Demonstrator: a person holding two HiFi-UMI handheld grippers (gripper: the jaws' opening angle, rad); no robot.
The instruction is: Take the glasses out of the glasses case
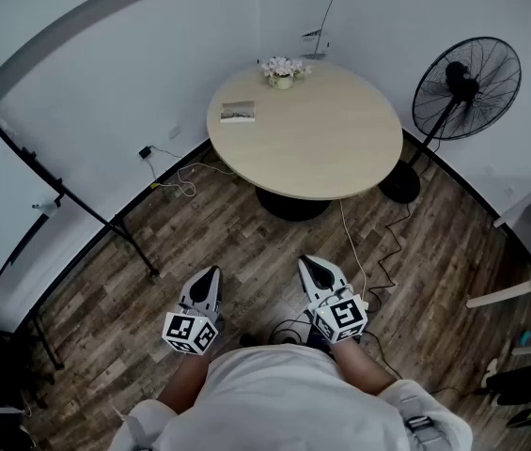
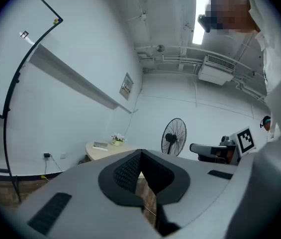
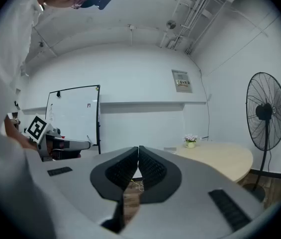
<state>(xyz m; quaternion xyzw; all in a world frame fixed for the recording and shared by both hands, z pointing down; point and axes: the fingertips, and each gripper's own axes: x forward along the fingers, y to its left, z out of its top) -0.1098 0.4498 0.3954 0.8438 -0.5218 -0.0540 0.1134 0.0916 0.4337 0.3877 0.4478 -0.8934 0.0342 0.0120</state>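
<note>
Approach stage. Holds left hand-held gripper (image 1: 211, 275) and right hand-held gripper (image 1: 310, 263) closed on nothing, level near the waist, well apart from round desk (image 1: 340, 158). Places the likely glasses case (image 1: 238, 112) near flower pot (image 1: 284, 71) at the far edge. Calls for stepping closer, then opening jaws.

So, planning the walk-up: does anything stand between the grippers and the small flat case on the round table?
Nothing visible does. The left gripper and right gripper face bare wood floor up to the table; only a cable lies on it. The case sits apart from the flower pot.
</note>
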